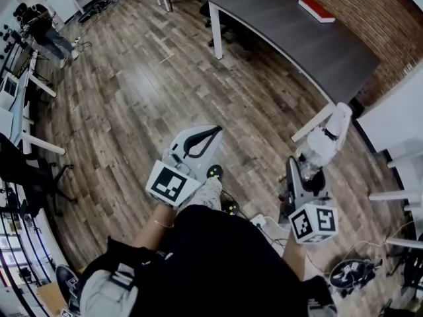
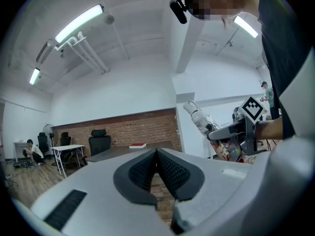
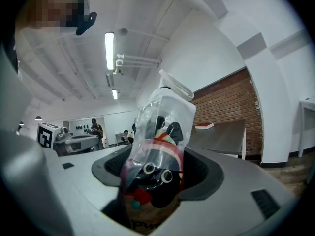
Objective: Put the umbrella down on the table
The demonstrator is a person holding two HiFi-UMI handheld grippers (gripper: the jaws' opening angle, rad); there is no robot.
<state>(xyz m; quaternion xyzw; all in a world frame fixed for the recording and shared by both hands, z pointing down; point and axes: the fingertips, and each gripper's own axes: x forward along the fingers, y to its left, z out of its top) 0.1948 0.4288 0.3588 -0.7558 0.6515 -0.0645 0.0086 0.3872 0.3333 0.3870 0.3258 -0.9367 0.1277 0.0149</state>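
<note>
Right up against the lens in the right gripper view: right gripper (image 3: pixel 155 173), fingers clenched on the umbrella (image 3: pixel 160 132). It's a folded compact one in a clear plastic sleeve, cartoon print w/ two round eyes, red & black showing thru. Dark pads press its lower part from both sides. The rest sticks out past the tips, tilted, white end uppermost.

Head view, same story: right gripper (image 1: pixel 303 170) at lower right, umbrella (image 1: pixel 328 137) angling up & to the right, in the air over the wood floor (image 1: pixel 152 91). It's not on the table (image 1: pixel 291 38). That's the grey top further off, upper right, along the brick wall (image 1: pixel 373 18), well apart from the umbrella. A red book (image 1: pixel 316 10) lies near the table's far end.

Over to the left gripper (image 1: pixel 215 133), level w/ the right one but apart from it. In its own view the left gripper (image 2: pixel 157 156) has its fingers pinched together, tips touching, nothing in them, only a thin wedge of gap behind the tips. Beyond them sit the table (image 2: pixel 113 154), the red book (image 2: pixel 137 145) & a black office chair (image 2: pixel 98 139) against the brick.

The person's dark top (image 1: pixel 218 263) fills the bottom of the head view. Cables (image 1: pixel 350 269) trail on the floor at lower right. Far upper left, another person (image 1: pixel 43 28) by some white desks.
</note>
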